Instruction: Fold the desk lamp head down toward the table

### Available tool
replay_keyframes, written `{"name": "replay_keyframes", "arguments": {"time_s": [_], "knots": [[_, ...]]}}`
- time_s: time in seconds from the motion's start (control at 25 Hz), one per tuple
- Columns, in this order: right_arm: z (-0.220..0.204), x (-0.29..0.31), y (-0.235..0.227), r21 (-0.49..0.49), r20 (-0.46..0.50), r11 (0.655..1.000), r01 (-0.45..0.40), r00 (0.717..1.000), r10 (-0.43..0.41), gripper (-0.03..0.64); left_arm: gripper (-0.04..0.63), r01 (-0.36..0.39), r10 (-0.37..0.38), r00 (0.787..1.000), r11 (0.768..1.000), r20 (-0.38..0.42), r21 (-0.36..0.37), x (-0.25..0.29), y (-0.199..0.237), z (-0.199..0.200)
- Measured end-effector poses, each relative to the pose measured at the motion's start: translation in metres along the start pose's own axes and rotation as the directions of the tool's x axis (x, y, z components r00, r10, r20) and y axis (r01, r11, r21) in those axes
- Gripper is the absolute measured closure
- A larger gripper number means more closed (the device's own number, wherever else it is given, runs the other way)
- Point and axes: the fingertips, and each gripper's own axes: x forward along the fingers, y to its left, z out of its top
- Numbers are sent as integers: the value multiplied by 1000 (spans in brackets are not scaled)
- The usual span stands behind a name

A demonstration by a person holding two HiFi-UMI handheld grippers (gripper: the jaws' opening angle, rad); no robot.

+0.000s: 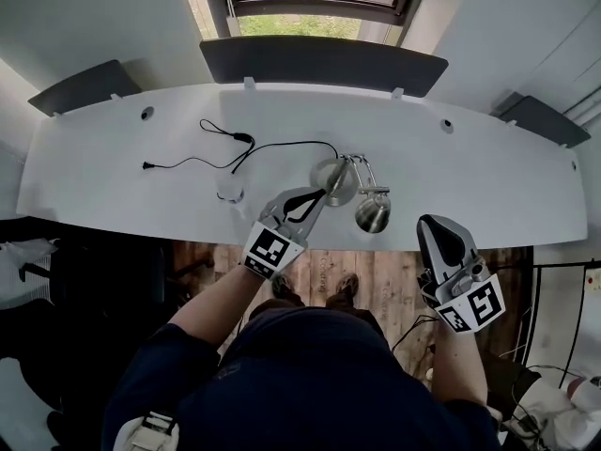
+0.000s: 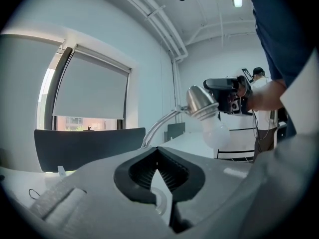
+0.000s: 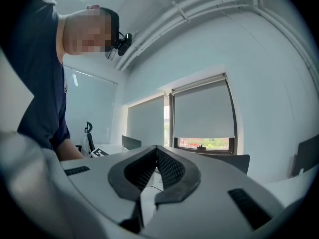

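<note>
The desk lamp stands near the front edge of the white desk (image 1: 113,158). Its round metal base (image 1: 333,181) sits on the top, and its chrome head (image 1: 373,216) hangs out toward me on a short jointed arm (image 1: 362,169). In the left gripper view the lamp head (image 2: 201,102) and its white bulb (image 2: 216,133) are up and to the right, beyond the jaws. My left gripper (image 1: 317,195) is shut and empty, its tip just left of the base. My right gripper (image 1: 431,222) is shut and empty, off the desk's front edge to the right of the lamp head.
A black cable (image 1: 235,153) with a plug snakes across the desk left of the lamp. Next to it lies a small white round piece (image 1: 230,192). Dark partition panels (image 1: 319,64) stand along the back edge. Wooden floor and the person's feet show below the desk.
</note>
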Motion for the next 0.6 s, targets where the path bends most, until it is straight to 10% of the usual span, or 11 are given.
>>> {"name": "replay_keyframes", "arguments": {"time_s": [0.6], "knots": [[-37,40,-55,116,-55,974,-192,978,200,606,572,-76,78,990,997,-116,19,79,28,-51]]}}
